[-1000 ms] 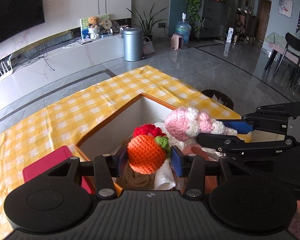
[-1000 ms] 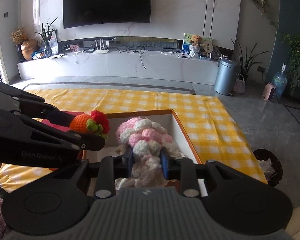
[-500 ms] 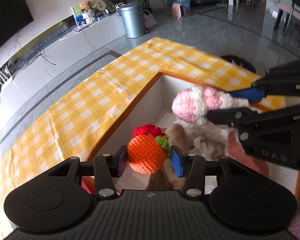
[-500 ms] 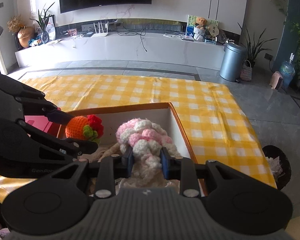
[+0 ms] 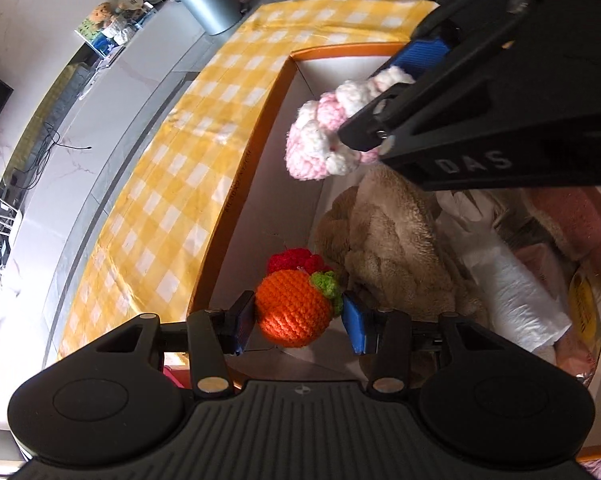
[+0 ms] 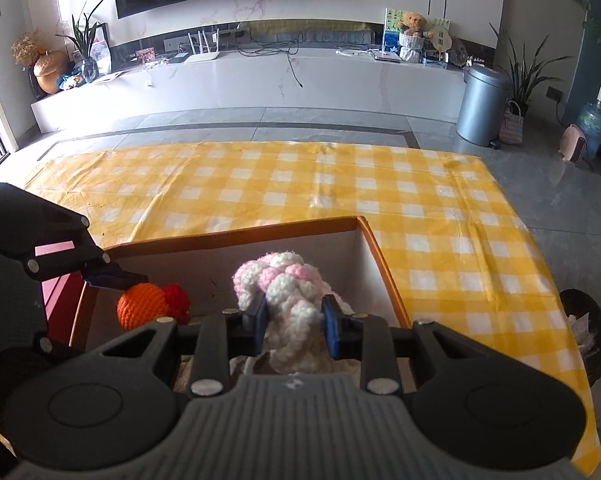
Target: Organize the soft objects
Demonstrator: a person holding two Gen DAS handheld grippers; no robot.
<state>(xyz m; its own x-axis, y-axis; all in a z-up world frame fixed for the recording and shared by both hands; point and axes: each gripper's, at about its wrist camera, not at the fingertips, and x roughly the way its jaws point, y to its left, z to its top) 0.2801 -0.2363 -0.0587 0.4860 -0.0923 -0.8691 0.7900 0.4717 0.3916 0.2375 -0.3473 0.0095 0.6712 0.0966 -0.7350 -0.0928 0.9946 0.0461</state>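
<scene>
My left gripper (image 5: 298,320) is shut on an orange crocheted fruit (image 5: 294,310) with a green leaf and a red tuft, held inside the orange-rimmed box (image 5: 260,148) near its left wall. The right gripper (image 6: 295,326) is shut on a pink-and-white crocheted toy (image 6: 284,284), hanging over the same box (image 6: 236,236). In the left wrist view that toy (image 5: 320,136) and the right gripper's fingers (image 5: 424,54) sit at the upper right. From the right wrist view, the orange fruit (image 6: 140,310) shows at the left.
The box holds a tan plush cloth (image 5: 384,248), a white plastic bag (image 5: 508,280) and a pink towel (image 5: 572,224). It stands on a yellow checked tablecloth (image 6: 340,184). A red box (image 6: 54,292) lies left of it. A black bin (image 6: 588,328) stands right of the table.
Both grippers have gone down toward the box with their toys. The left one has rolled and now points into the box, with the orange fruit below the rim.
</scene>
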